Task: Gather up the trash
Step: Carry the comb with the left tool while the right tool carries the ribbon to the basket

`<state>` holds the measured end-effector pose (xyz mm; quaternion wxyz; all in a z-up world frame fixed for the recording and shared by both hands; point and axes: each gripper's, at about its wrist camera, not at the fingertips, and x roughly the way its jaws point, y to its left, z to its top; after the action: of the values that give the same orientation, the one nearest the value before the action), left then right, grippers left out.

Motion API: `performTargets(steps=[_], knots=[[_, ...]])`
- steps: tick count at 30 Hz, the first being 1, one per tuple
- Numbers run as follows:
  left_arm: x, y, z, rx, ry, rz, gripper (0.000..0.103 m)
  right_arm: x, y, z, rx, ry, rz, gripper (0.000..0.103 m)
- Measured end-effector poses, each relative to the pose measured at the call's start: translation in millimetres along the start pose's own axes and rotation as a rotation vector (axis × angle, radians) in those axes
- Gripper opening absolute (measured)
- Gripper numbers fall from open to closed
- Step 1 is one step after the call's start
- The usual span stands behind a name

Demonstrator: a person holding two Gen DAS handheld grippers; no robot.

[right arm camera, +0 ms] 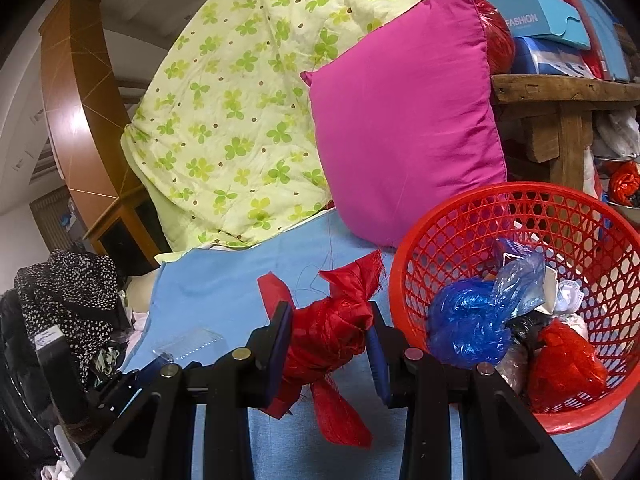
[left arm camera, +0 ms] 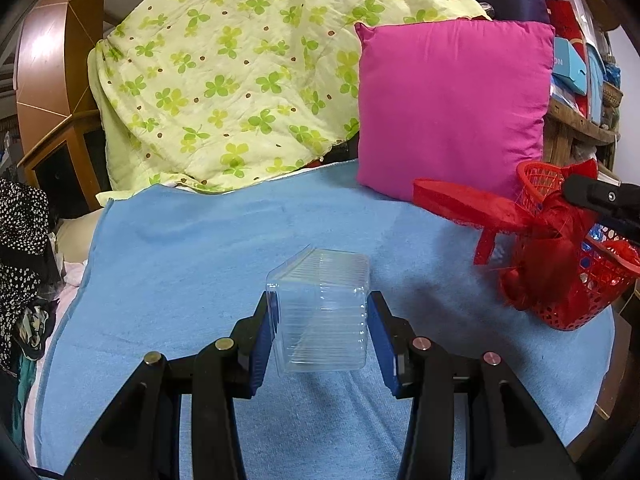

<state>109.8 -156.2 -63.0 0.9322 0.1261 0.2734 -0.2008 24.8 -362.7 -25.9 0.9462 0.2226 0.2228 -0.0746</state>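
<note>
A blue towel point(left arm camera: 200, 248) covers the bed, a pink pillow point(left arm camera: 452, 108) at its back; the red basket point(right arm camera: 472, 216) of trash stands on its right edge. My right gripper point(right arm camera: 330, 342) clamps a red mesh wad point(right arm camera: 328, 336) just beside the basket; my left gripper point(left arm camera: 320, 332) pinches a clear plastic box point(left arm camera: 320, 312) over the towel.

The left gripper point(left arm camera: 322, 322) points forward and slightly downward, its 2 blue pads pressed against the sides of a clear plastic box point(left arm camera: 320, 312). The right gripper point(right arm camera: 330, 340) tilts down likewise, its 2 pads clamped on a red crumpled bag point(right arm camera: 328, 336).
</note>
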Motion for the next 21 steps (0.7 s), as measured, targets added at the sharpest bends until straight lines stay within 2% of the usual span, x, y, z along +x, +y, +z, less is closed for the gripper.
performTargets(steps=[14, 21], knots=[[-2.8, -3.7, -2.0, 0.024, -0.012, -0.001, 0.048, -5.0, 0.2, 0.3, 0.003, -0.009, 0.006, 0.038], [-2.8, -4.9, -4.7, 0.036, -0.006, 0.008, 0.048, -1.9, 4.7, 2.8, 0.038, -0.002, 0.049, 0.039]])
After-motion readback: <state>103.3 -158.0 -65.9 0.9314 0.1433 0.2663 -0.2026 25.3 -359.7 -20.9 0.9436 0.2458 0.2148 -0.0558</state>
